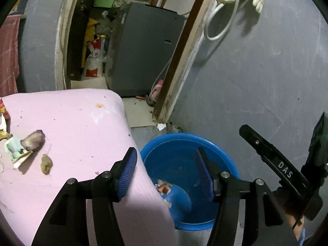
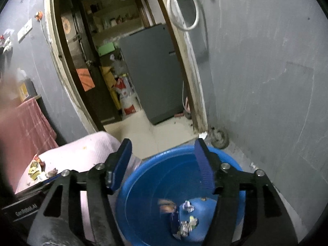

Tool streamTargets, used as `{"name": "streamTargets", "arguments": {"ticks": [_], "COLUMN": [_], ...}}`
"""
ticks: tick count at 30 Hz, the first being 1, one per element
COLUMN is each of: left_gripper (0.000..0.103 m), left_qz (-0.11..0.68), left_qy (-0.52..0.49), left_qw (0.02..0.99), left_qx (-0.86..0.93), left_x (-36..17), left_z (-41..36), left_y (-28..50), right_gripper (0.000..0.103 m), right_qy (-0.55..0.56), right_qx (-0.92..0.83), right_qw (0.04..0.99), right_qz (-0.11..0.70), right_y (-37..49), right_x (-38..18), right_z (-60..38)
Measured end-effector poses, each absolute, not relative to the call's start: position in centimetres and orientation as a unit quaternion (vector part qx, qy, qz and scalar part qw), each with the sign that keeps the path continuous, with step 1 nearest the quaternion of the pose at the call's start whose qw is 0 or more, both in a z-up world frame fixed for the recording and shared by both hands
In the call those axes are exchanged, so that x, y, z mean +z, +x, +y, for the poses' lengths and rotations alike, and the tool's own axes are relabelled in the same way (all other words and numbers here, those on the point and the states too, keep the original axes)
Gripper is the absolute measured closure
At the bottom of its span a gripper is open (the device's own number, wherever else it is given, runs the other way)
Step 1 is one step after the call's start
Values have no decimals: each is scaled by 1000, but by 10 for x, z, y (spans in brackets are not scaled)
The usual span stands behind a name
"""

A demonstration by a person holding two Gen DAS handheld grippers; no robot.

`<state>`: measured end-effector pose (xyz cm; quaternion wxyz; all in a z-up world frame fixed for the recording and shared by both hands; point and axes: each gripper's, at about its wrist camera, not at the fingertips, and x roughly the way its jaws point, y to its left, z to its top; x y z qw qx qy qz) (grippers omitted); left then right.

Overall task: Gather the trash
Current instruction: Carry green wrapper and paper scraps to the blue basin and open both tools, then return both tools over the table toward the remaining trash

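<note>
A blue basin stands on the floor beside a pink-covered surface; scraps of trash lie in it. It also shows in the right wrist view with crumpled wrappers inside. On the pink cover lie a crumpled wrapper with a brownish lump and a small brown scrap. My left gripper is open and empty over the cover's edge and the basin. My right gripper is open and empty above the basin; its body shows in the left wrist view.
An open doorway leads to a room with a grey fridge and sacks. A grey wall stands to the right with a white cable and glove hanging. A red cloth hangs at left. More wrappers lie on the cover.
</note>
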<state>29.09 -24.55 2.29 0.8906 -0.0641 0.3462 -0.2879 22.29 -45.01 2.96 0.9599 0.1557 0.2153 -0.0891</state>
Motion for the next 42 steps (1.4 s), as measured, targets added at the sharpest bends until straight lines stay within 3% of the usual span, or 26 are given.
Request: {"name": "streamTargets", "arguments": {"ticks": [9,13,18,19,21,34,42], "left_gripper": [38,22,18,9,2,2,2], "left_qz": [296,246,193,183,160,75,78], "left_qy": [-78,-75,-69,-69,-75,-48,-39], "left_qw": [913,934,956,960,968,994,996], "left_qx": [-271,-247,-210,-202,-180,-67,-25], "left_x": [48,60,78,82,87,99,85], "left_z": [-225,-211,-183,-174,-158,-61,-15], "left_y": [279,264,249,246,238,187,173], "right_gripper": [19,9,1,0,0,0,0], "right_qy": [147,134,113,105,88,60,31], "right_qx": [-83,-68,-34,-25,-9,72,101], "right_qw": [974,983,991,993,996,995,994], "right_qz": [152,107,56,42,22,-36,-22], "right_y": [209,197,183,179,174,156,163], "right_x": [45,56,68,72,77,95,88], "right_z": [-439,-427,-406,-399,-386,-303,-266]}}
